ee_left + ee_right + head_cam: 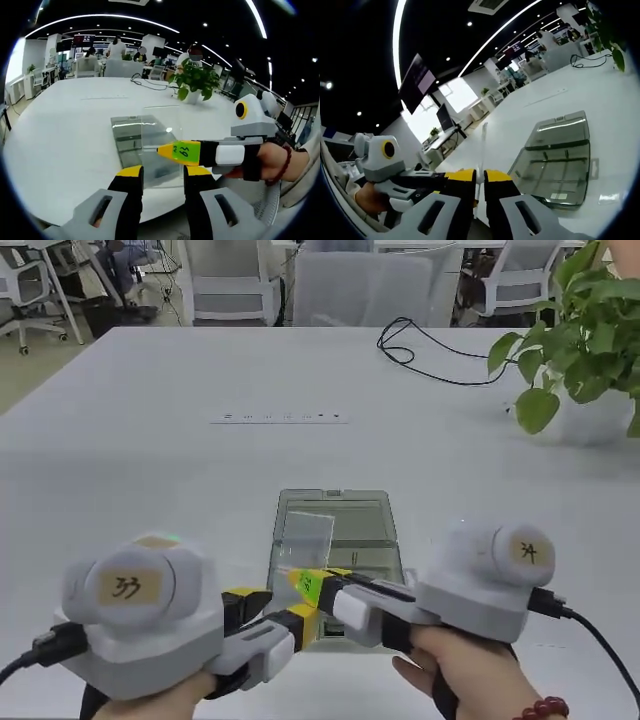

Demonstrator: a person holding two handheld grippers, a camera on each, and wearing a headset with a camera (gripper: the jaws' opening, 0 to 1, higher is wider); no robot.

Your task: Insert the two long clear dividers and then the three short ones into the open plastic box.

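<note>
Head view: an open clear plastic box (pixel 360 525) lies on a white table (pixel 150 460), just ahead of two handheld grippers. Over the box, the right gripper (pixel 308 583) is clamped on a clear divider (pixel 308 533), holding it upright. The left gripper (pixel 161 176) has its jaws apart, flanking the divider's lower edge; whether they touch it is unclear. Thin clear strips (pixel 280 418) lie farther back on the table.
</note>
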